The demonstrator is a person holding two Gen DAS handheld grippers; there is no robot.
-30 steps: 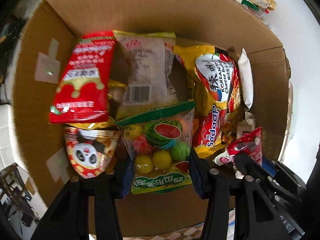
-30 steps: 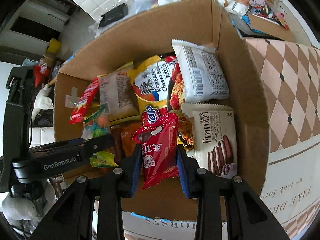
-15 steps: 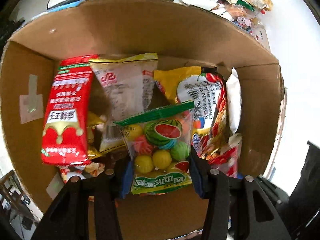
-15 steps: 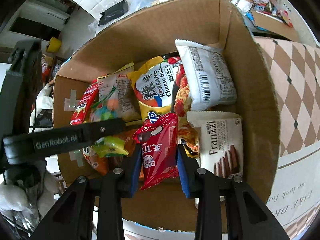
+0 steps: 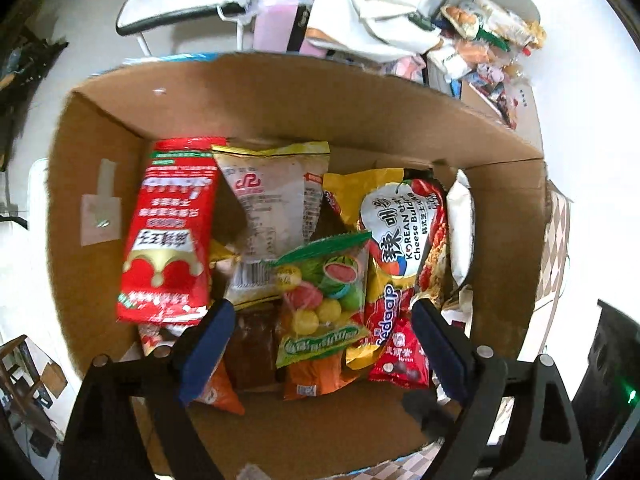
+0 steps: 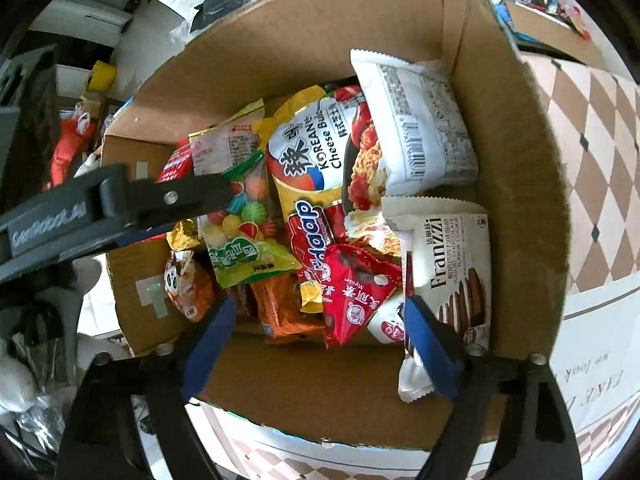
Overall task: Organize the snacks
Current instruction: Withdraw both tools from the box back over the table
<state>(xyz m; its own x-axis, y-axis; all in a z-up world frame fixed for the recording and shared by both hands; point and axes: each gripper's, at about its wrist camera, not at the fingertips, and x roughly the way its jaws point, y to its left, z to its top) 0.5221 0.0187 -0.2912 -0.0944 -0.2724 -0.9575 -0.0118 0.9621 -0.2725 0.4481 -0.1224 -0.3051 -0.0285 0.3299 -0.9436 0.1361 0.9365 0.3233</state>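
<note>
Candy bag (image 5: 320, 300): clear pouch with green header and green bottom band, watermelon print, yellow, pink and green balls inside. It lies loose in the box (image 5: 280, 120), resting on an orange pack (image 5: 316, 380) and a brown pack (image 5: 252, 356), its right edge against the noodle pack (image 5: 400, 240).

Red pouch (image 6: 356, 292): small, crumpled, white lettering, dark round sweets pictured. It lies on the noodle pack's lower end, just beside the Franzzi pack (image 6: 452, 272).

Left gripper (image 5: 320, 352): jaws opening, blue pads wide apart, clear of the candy bag that lies between them.

Right gripper (image 6: 320, 344): jaws opening, pads wide, touching nothing; the red pouch lies free between them.

Other contents: tall red bag (image 5: 168, 232) at left, pale bag (image 5: 272, 208) beside it, white pack (image 6: 416, 124) against the right wall. More snacks (image 5: 488, 36) lie heaped beyond the box.
</note>
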